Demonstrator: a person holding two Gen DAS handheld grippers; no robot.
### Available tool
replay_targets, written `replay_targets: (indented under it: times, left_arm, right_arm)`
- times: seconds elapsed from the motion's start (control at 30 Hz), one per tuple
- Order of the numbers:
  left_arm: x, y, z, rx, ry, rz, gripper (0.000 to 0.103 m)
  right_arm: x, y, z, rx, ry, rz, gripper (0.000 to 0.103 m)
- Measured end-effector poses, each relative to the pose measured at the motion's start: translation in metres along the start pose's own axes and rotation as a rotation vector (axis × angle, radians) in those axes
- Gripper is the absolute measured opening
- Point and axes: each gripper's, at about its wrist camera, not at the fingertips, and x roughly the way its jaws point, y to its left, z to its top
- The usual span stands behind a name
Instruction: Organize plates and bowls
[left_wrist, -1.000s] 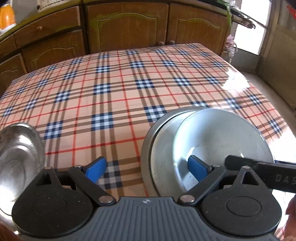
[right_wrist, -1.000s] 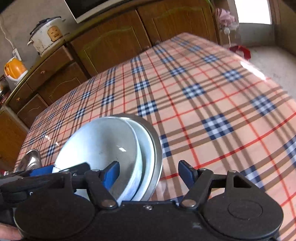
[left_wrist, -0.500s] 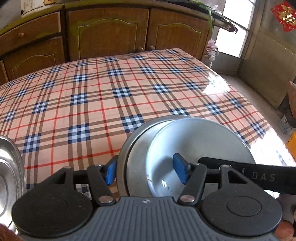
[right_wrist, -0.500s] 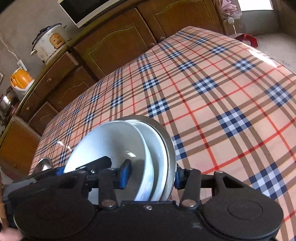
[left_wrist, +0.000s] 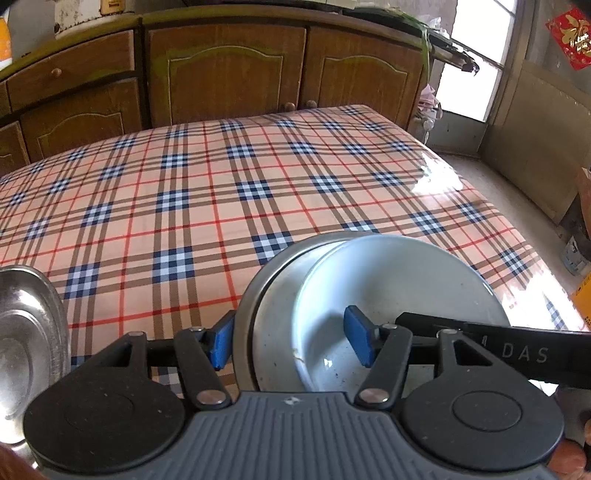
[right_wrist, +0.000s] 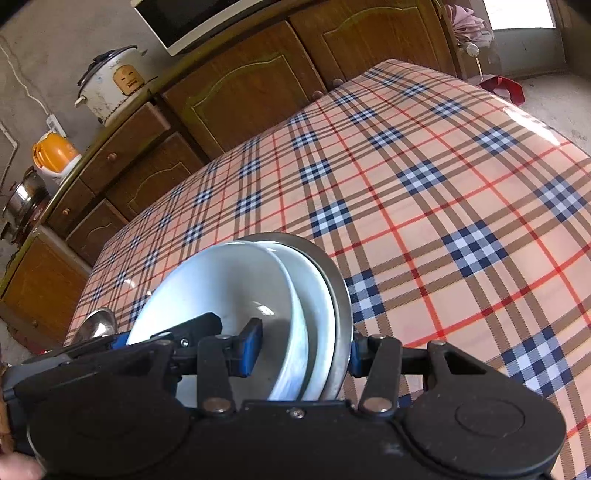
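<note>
A: Where is room lying open?
B: The checked desk (left_wrist: 207, 192) is stretching bare ahead, up to the cabinets (left_wrist: 225, 70) blocking its far edge.
A: And nearer?
B: The stacked bowls (left_wrist: 391, 295) are filling the middle; a steel dish (left_wrist: 26, 343), probably resting flat, is crowding the left.

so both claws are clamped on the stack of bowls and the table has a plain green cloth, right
Not quite: the cloth is plaid, peach with red, brown and navy checks, as the left wrist view shows. The rest holds: the left claw and right claw each grip the stack of bowls.
</note>
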Motion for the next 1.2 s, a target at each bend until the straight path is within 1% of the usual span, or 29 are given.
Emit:
replay_targets:
  times: [0.43, 1.2]
  left_arm:
    - [-0.034, -0.006, -0.004, -0.006, -0.036, 0.024, 0.062]
    - [-0.097, -0.006, -0.010, -0.019, -0.119, 0.046, 0.062]
  right_arm:
    - [-0.032, 0.014, -0.005, -0.029, -0.022, 0.025, 0.055]
    - [-0.087, 0.053, -0.012, -0.098, -0.072, 0.055, 0.055]
